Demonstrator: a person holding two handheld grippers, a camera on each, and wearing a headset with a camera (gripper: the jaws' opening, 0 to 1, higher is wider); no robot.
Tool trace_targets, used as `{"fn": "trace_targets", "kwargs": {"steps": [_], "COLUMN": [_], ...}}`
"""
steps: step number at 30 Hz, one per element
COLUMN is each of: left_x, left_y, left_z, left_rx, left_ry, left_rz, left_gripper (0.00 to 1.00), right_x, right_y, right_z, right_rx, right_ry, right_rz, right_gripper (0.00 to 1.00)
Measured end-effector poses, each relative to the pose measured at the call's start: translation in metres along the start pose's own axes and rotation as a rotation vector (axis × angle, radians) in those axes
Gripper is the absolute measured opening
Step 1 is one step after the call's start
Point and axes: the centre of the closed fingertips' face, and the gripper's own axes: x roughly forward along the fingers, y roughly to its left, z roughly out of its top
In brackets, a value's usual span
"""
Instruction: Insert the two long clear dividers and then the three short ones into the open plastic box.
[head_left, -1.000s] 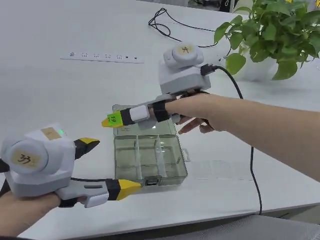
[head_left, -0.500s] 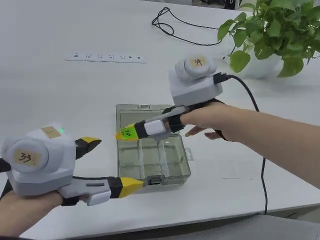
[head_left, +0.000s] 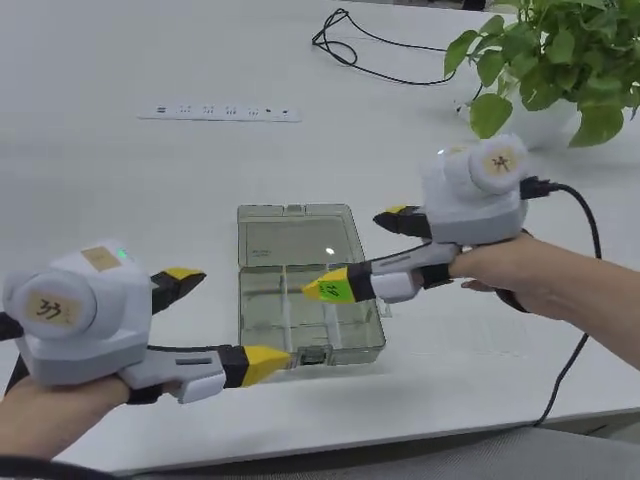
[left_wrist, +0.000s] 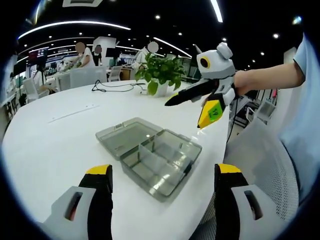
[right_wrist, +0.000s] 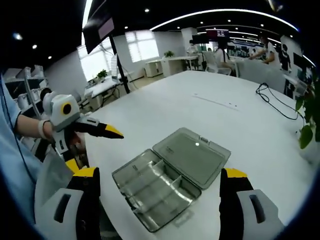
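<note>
Box (head_left: 296, 238) lies open on table (head_left: 120, 180). Some dividers (head_left: 284, 318) sit inside; count hard to tell. Left gripper (head_left: 232, 316) jaws wide apart, empty. Right gripper (head_left: 350, 252) same, above box. Risk: clear parts hard to see; loose box may slide.

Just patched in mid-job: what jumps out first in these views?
The open clear plastic box lies mid-table with its lid flat behind, clear dividers standing in its base. Both yellow-tipped grippers hang open and empty: the right gripper above the box's right side, the left gripper at its near left corner.
</note>
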Motion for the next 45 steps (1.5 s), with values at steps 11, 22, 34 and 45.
{"fn": "trace_targets", "kwargs": {"steps": [11, 22, 34, 45], "left_x": [0.004, 0.005, 0.005, 0.001], "left_y": [0.002, 0.003, 0.0, 0.001], "left_z": [0.002, 0.004, 0.001, -0.002], "left_rx": [-0.005, 0.0, 0.003, 0.003], "left_ry": [-0.004, -0.003, 0.01, 0.016], "left_rz": [0.011, 0.018, 0.026, 0.039], "left_gripper": [0.84, 0.84, 0.83, 0.83], "right_x": [-0.032, -0.049, -0.05, -0.044], "right_y": [-0.021, -0.035, -0.04, -0.052], "right_z": [-0.027, -0.067, -0.102, -0.121], "right_rx": [-0.059, -0.133, -0.233, -0.44], "right_ry": [-0.021, 0.078, 0.239, 0.421], "right_rz": [-0.015, -0.01, 0.04, 0.117], "right_gripper": [1.0, 1.0, 1.0, 0.94]}}
